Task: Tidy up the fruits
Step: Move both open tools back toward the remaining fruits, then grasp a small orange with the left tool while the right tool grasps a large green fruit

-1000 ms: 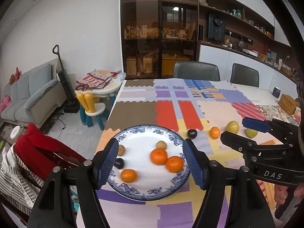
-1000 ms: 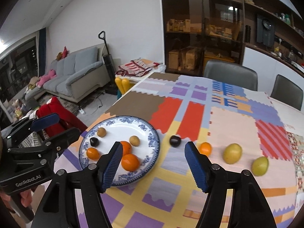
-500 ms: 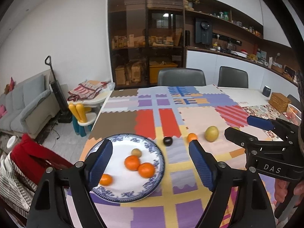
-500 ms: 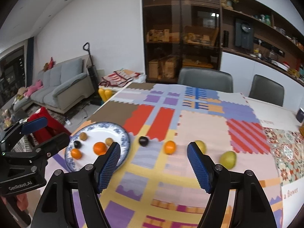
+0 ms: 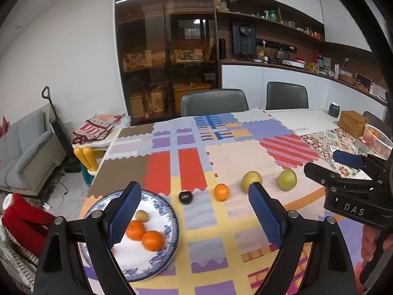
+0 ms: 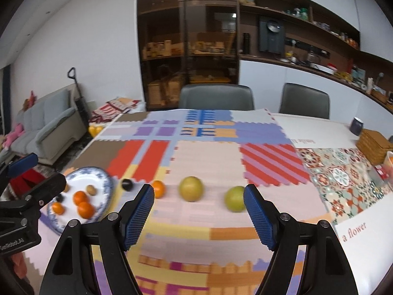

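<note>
Four fruits lie loose in a row on the patchwork tablecloth (image 6: 203,157) ahead of my tongs: a dark plum (image 6: 127,184), a small orange (image 6: 158,188), a yellow-green pear (image 6: 191,188) and a second yellow-green pear (image 6: 234,198). My right gripper (image 6: 199,216) hangs above the cloth with its blue pads (image 6: 138,212) spread wide and nothing between them; the first pear sits ahead in the gap, the second just at the tip of the right-hand pad, the orange just at the tip of the left-hand one (this view is smeared, so whether anything touches I cannot tell). My left gripper (image 5: 194,217) is likewise spread wide and holds nothing, its left pad crossing over the near part of the blue-and-white plate (image 5: 169,223), its right pad reaching just below the first pear. On the plate, off to the left of both tongs, rest two oranges (image 5: 143,234) side by side and touching, a small brown fruit (image 5: 142,215) just beyond them, and, seen from the right wrist, a third orange (image 6: 58,208) and a small dark fruit (image 6: 59,198) nearer the plate's left side. Far right of my tongs stand a wicker box (image 5: 352,123) and a dark cup (image 5: 334,110); two grey chairs (image 6: 216,97) face me across the table.
</note>
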{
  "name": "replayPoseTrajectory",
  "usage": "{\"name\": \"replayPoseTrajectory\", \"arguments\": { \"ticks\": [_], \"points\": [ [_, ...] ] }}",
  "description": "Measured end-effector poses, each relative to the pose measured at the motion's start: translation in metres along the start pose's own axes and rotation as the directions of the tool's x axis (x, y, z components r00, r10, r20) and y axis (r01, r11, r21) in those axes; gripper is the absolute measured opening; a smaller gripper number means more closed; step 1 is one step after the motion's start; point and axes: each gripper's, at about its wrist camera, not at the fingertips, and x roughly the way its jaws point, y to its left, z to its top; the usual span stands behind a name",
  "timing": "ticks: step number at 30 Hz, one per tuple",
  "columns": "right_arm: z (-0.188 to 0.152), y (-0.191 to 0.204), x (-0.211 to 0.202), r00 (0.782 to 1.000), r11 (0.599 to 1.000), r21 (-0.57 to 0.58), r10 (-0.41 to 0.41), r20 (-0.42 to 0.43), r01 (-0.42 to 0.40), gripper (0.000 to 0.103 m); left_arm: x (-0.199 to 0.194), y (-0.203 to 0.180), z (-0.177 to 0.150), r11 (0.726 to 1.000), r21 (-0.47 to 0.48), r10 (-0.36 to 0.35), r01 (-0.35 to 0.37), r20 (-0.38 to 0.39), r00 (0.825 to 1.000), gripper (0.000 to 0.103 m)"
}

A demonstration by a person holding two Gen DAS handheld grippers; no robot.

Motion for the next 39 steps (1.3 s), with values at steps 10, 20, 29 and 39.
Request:
{"name": "replayPoseTrajectory", "arguments": {
  "ticks": [10, 20, 29, 39],
  "points": [
    [-0.009, -0.031, 0.027, 0.995, 0.995, 0.026, -0.096, -0.041, 0.097, 0.076, 0.053, -0.017, -0.008, 0.999, 0.028, -0.027, 0.029, -0.073, 0.997, 0.089],
    [-0.021, -0.05, 0.074, 0.986, 0.991, 0.08, -0.096, -0.137, 0.107, 0.076, 0.106, -0.027, -0.016, 0.996, 0.052, -0.061, 0.069, -0.146, 0.987, 0.089],
    [-0.031, -0.059, 0.115, 0.974, 0.989, 0.095, -0.09, -0.21, 0.112, 0.076, 0.157, -0.031, -0.025, 0.993, 0.04, -0.097, 0.109, -0.231, 0.968, 0.082],
    [-0.037, -0.067, 0.15, 0.961, 0.987, 0.135, -0.052, -0.27, 0.092, 0.069, 0.197, -0.036, -0.029, 0.992, 0.039, -0.103, 0.121, -0.31, 0.945, 0.063]
  ]
}}
